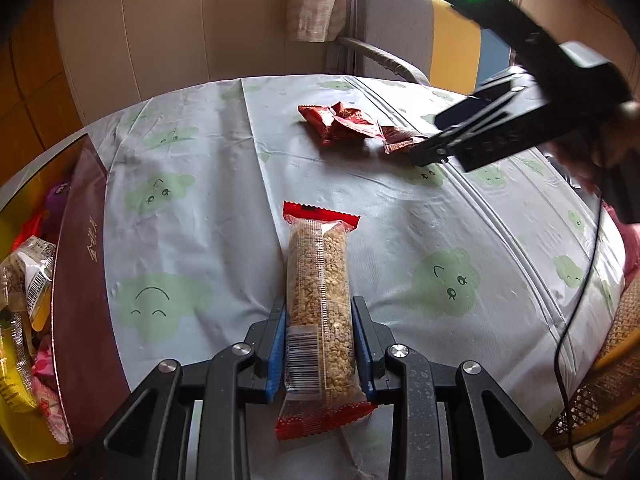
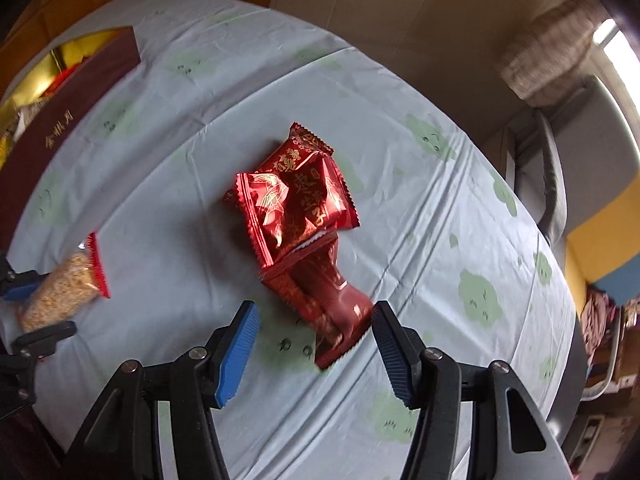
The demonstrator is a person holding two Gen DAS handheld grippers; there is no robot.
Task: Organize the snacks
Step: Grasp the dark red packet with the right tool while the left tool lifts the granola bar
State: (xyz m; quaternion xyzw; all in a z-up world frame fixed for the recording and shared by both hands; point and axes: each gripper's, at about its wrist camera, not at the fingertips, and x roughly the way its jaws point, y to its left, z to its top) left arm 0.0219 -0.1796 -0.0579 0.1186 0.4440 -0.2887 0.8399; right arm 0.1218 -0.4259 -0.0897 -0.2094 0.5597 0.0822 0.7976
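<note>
My left gripper (image 1: 318, 308) is shut on a long clear grain bar (image 1: 318, 300) with red ends, which points away over the tablecloth. The same bar (image 2: 60, 292) shows at the left edge of the right wrist view. Two shiny red snack packets (image 2: 292, 196) lie overlapped mid-table, and a darker red packet (image 2: 332, 300) lies just below them. My right gripper (image 2: 314, 312) points steeply down over that dark packet, open, with the packet between its blue pads (image 2: 236, 352) and close to the right one. In the left wrist view the right gripper (image 1: 424, 152) sits at the dark packet (image 1: 398, 138).
A maroon box (image 1: 80, 240) with a gold lining stands at the table's left edge and holds several wrapped snacks (image 1: 28, 280). A light blue cloth with green prints covers the table (image 1: 200, 220). A grey chair (image 1: 392, 28) stands behind, a wicker chair (image 1: 612, 360) and a black cable (image 1: 580, 300) at right.
</note>
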